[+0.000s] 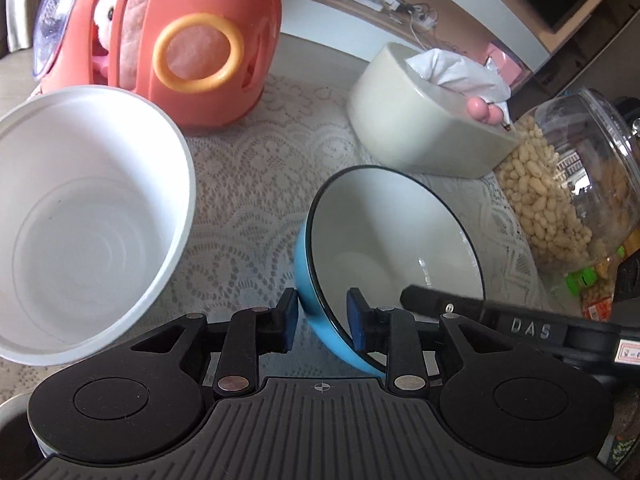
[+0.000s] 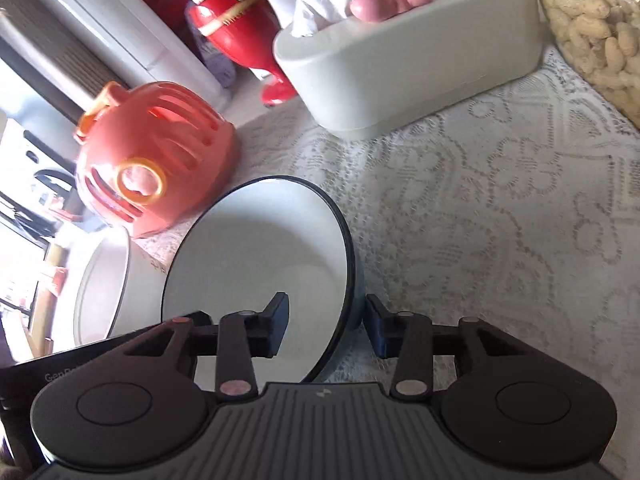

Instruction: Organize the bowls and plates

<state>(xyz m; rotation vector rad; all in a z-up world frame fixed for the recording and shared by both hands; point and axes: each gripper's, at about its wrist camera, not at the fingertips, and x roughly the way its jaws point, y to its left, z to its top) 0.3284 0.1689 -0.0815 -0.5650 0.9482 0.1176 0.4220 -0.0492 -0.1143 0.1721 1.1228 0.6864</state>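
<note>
A peanut jar (image 1: 572, 184) runs off the right edge of the left wrist view. The left gripper's (image 1: 322, 314) body hides the blue bowl's (image 1: 320, 308) lower rim. In the right wrist view, the white tub (image 2: 102, 288) is half-hidden behind the bowl, and the window-side background blurs.

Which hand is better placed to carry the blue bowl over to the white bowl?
Probably left: both tongs straddle the blue bowl's rim, but the white bowl sits right beside the left tongs, and across the blue bowl from the right.

Blue bowl (image 1: 316, 276) with white inside and black rim, white lace tablecloth (image 1: 256, 184), coral basket (image 1: 208, 40).
</note>
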